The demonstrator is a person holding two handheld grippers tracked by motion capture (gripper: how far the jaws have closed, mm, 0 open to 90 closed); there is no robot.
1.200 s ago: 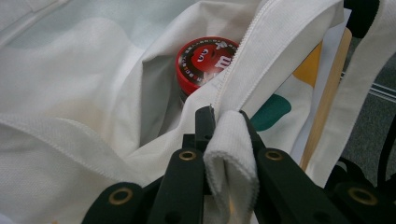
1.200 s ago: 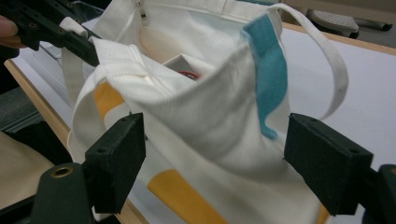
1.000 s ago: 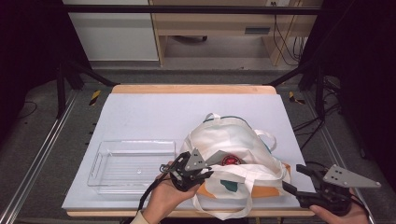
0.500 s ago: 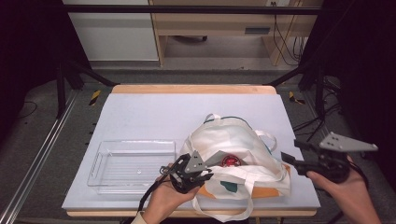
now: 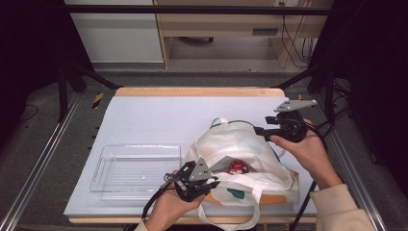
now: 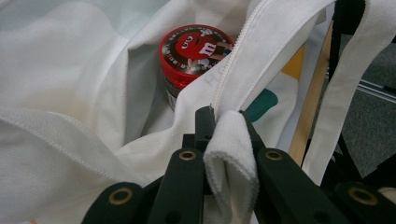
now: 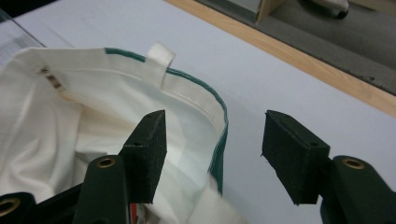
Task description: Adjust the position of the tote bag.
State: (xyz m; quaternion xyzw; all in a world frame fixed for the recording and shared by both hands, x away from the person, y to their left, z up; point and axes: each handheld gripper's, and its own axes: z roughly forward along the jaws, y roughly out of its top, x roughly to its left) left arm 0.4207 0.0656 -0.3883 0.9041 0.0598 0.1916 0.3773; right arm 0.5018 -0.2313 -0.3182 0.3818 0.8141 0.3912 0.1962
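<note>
A white tote bag (image 5: 240, 144) lies open on the table with a red-lidded jar (image 5: 237, 167) inside. My left gripper (image 5: 213, 181) at the bag's near edge is shut on a fold of its white rim (image 6: 231, 149). Just beyond that fold the jar (image 6: 196, 46) stands in the bag's mouth. My right gripper (image 5: 258, 130) is at the bag's far right rim. Its jaws have just been closing and still stand apart. The green-trimmed rim (image 7: 217, 116) runs between them, touching neither pad (image 7: 152, 140).
A clear plastic tray (image 5: 139, 168) sits left of the bag, with nothing in it. The pale table top (image 5: 168, 115) has a wooden far edge (image 5: 192, 91). A bag strap (image 5: 231, 226) hangs over the front edge. Black frame rails flank both sides.
My right gripper has moved from the table's front right corner up and away to the bag's far right rim. The left gripper has kept its hold on the bag's near edge.
</note>
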